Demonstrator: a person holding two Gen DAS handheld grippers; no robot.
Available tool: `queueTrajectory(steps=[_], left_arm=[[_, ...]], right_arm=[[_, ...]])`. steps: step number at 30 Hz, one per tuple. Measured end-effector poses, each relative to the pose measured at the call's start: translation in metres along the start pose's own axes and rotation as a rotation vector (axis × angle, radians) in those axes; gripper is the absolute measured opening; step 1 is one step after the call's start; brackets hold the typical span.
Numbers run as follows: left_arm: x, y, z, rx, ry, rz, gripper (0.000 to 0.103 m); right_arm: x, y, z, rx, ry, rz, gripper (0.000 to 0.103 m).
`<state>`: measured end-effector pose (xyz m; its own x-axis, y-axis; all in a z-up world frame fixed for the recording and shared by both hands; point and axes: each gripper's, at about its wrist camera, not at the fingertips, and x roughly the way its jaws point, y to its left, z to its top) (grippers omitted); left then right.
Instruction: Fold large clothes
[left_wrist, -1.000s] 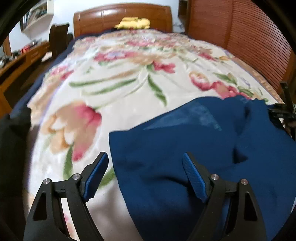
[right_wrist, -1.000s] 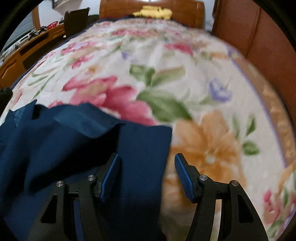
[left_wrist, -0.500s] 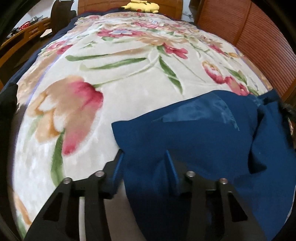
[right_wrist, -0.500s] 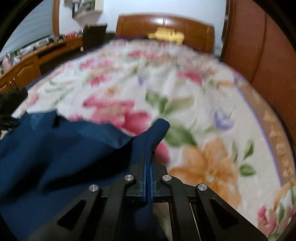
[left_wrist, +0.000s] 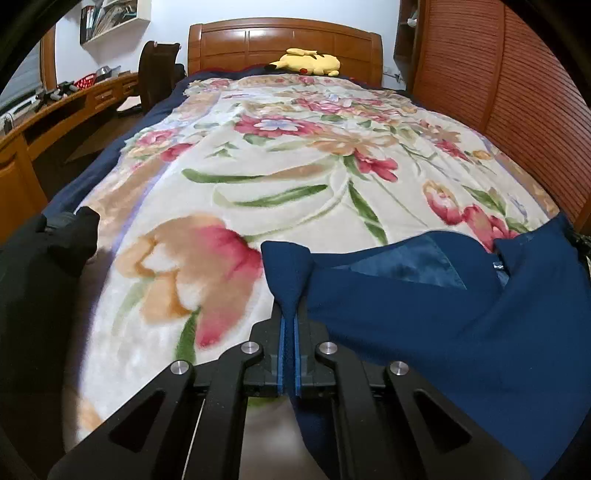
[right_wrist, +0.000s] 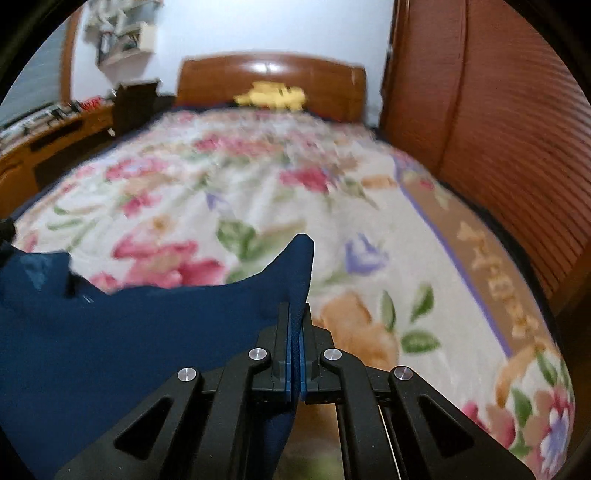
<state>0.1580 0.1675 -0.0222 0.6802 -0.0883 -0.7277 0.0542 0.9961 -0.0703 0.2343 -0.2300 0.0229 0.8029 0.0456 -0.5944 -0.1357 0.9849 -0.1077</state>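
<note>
A wooden bed (left_wrist: 284, 40) fills both views, its mattress covered by a cream floral blanket (left_wrist: 295, 177) with red and orange flowers and green leaves. A slatted wooden wall (left_wrist: 517, 92) runs just beside the bed's right edge, and a long wooden desk (left_wrist: 66, 110) stands along the left, with a dark chair (left_wrist: 159, 70) near the headboard. A wall shelf (left_wrist: 110, 18) above the desk holds upright books or files; on the desk a red basket (left_wrist: 85, 80) sits among small items too small to tell, and what the basket holds cannot be made out.

The dark blue garment (left_wrist: 461, 332) lies across the near end of the blanket, with a shinier blue lining showing where it folds open. Its left corner is raised in a peak, pinched between the clenched jaws of the left gripper (left_wrist: 289, 332). Its opposite corner stands up likewise from the right gripper (right_wrist: 295, 332), whose jaws are clamped tight on the cloth.

A black cloth mass (left_wrist: 40, 266) sits at the bed's left edge. A yellow plush toy (left_wrist: 306, 62) rests at the headboard.
</note>
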Motion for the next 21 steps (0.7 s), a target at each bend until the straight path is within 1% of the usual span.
queueTrajectory(steps=[3,4,5,7,8,9,10,11,12,13,14,16,18,19,21], left_arm=[[0.003,-0.002,0.0,0.007,0.01,0.016,0.004],[0.002,-0.004,0.0,0.009,0.011,0.019,0.004],[0.001,-0.006,0.0,0.013,0.009,0.018,0.004],[-0.008,-0.01,-0.001,0.035,-0.006,0.014,0.008],[-0.013,-0.012,-0.002,0.043,-0.012,0.012,0.013],[-0.02,-0.015,-0.002,0.059,-0.023,0.005,0.02],[-0.024,-0.017,-0.003,0.065,-0.031,-0.001,0.025],[-0.032,-0.019,-0.004,0.071,-0.048,-0.007,0.035],[-0.042,-0.022,-0.006,0.076,-0.071,-0.022,0.045],[-0.05,-0.024,-0.008,0.078,-0.086,-0.035,0.046],[-0.055,-0.026,-0.01,0.08,-0.093,-0.046,0.048],[-0.069,-0.033,-0.017,0.09,-0.101,-0.075,0.055],[-0.08,-0.04,-0.026,0.1,-0.114,-0.091,0.079],[-0.087,-0.044,-0.032,0.104,-0.125,-0.101,0.081],[-0.098,-0.051,-0.041,0.111,-0.137,-0.112,0.081]], right_arm=[[0.017,0.006,-0.006,-0.015,0.085,0.001,0.002],[0.019,0.006,-0.01,-0.017,0.091,0.0,0.002],[0.02,0.007,-0.004,-0.022,0.085,0.0,0.002],[0.015,0.004,-0.002,-0.02,0.073,0.011,0.002],[0.011,0.003,-0.002,-0.014,0.069,0.019,0.003],[0.005,0.001,-0.003,-0.011,0.062,0.024,0.006],[-0.001,0.0,-0.003,-0.014,0.053,0.01,0.013],[-0.005,0.001,-0.004,-0.02,0.042,0.001,0.022],[-0.015,0.003,-0.006,-0.024,0.025,0.003,0.027],[-0.024,0.004,-0.007,-0.027,0.007,0.011,0.039],[-0.033,0.005,-0.009,-0.026,-0.011,0.015,0.049],[-0.053,0.012,-0.015,-0.017,-0.033,0.037,0.054],[-0.07,0.018,-0.023,-0.016,-0.053,0.067,0.054],[-0.08,0.023,-0.027,-0.023,-0.064,0.077,0.054],[-0.099,0.033,-0.037,-0.037,-0.083,0.103,0.054]])
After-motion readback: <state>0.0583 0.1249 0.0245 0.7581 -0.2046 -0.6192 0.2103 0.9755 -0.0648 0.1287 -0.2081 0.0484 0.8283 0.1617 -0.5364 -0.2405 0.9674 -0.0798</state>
